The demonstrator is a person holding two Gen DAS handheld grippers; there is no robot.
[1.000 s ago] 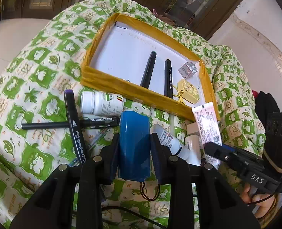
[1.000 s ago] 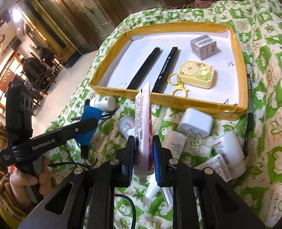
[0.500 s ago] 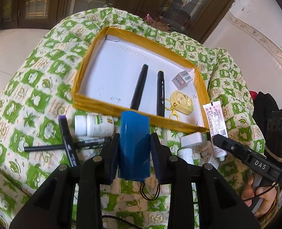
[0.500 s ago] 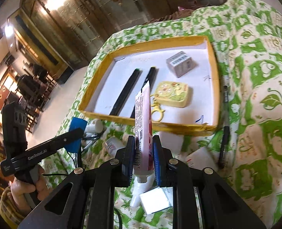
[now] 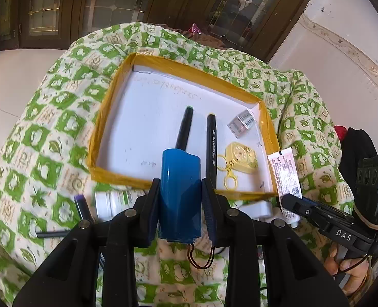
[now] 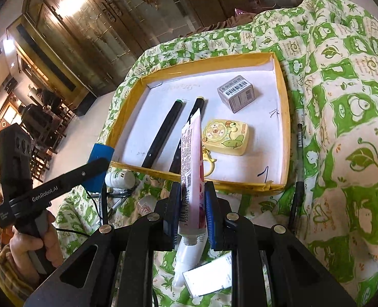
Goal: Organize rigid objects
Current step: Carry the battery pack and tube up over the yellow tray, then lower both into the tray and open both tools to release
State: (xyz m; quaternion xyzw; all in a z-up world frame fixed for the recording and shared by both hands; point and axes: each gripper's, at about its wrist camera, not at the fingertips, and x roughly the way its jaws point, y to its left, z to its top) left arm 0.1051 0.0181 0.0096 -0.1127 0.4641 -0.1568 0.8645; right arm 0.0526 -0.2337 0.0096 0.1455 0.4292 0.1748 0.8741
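My left gripper (image 5: 180, 197) is shut on a blue cylinder-shaped object (image 5: 180, 189) with thin wires hanging below it, held above the near rim of the yellow-edged tray (image 5: 117, 179). My right gripper (image 6: 193, 204) is shut on a pink-and-white tube (image 6: 192, 168), upright, just short of the tray's near rim (image 6: 240, 188). Inside the tray lie two black pens (image 6: 163, 133), a yellow keychain case (image 6: 226, 136) and a small grey box (image 6: 237, 93). From the left wrist view the tube (image 5: 284, 171) and right gripper (image 5: 291, 203) show at the right.
A green-and-white patterned cloth (image 6: 342, 102) covers the surface. In front of the tray lie a white bottle (image 5: 112, 200), black pens (image 5: 53, 234), a white adapter (image 5: 260, 208) and other white tubes (image 6: 186, 258). A pen (image 6: 297, 168) lies along the tray's right side. A hand (image 6: 33, 243) holds the left gripper.
Both grippers have lifted and drawn back from the tray with their objects still held. The loose items in front of the tray now sit lower in both views.
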